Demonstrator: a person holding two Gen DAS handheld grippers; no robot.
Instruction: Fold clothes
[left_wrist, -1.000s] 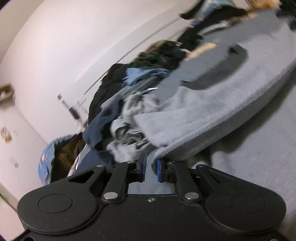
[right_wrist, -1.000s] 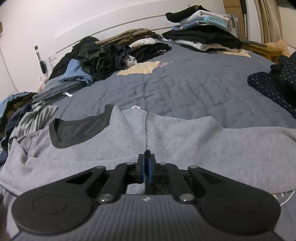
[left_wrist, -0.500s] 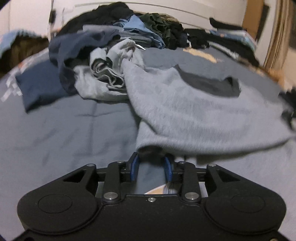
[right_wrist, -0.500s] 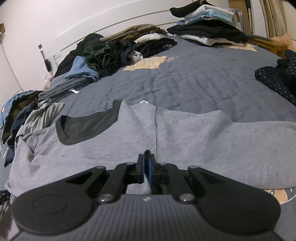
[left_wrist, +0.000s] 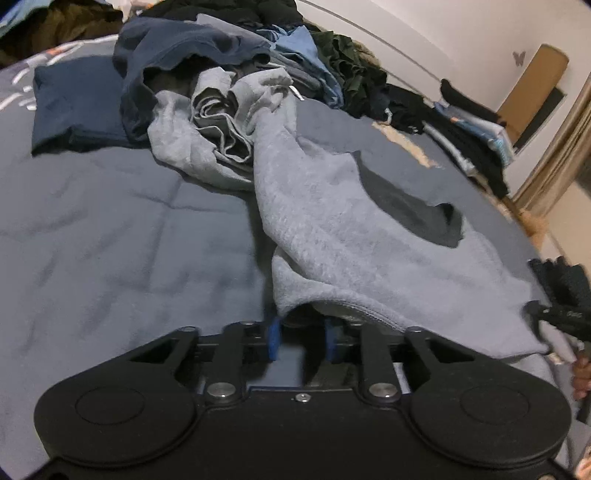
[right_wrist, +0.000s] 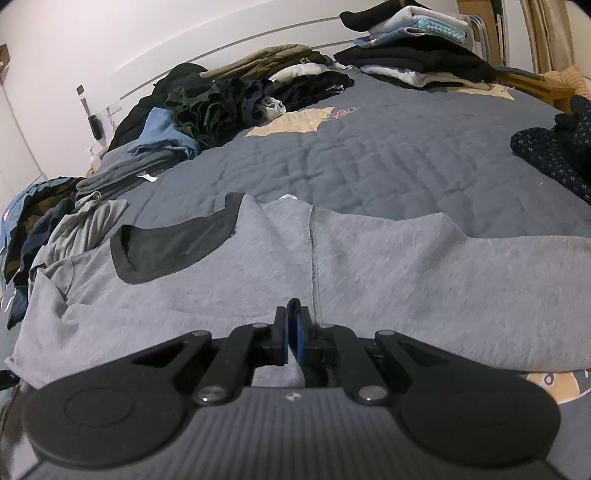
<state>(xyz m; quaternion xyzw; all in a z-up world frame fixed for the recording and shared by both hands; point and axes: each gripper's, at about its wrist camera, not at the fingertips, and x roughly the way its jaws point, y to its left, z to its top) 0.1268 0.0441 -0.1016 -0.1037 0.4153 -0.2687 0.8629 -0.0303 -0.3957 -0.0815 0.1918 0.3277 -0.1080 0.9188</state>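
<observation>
A grey sweatshirt (left_wrist: 332, 229) with a dark neck opening lies spread on the blue quilt (left_wrist: 110, 240). Its near hem drapes over the tips of my left gripper (left_wrist: 301, 334), whose jaws are closing with a gap still showing and the hem edge between them. In the right wrist view the same sweatshirt (right_wrist: 406, 266) stretches across the bed, one sleeve running off to the right. My right gripper (right_wrist: 293, 332) is shut on a small dark-edged fold of it at the near hem.
A heap of unfolded clothes (left_wrist: 221, 74) lies past the sweatshirt on the left. Folded stacks (right_wrist: 413, 62) sit at the bed's far right corner, and a dark patterned garment (right_wrist: 554, 155) lies at the right. A hand (left_wrist: 580, 373) shows at the left view's right edge.
The left gripper has rolled back to level and shifted along the sweatshirt's hem; its jaws widened from their earlier grip and have narrowed slightly. The right gripper has held still, shut.
</observation>
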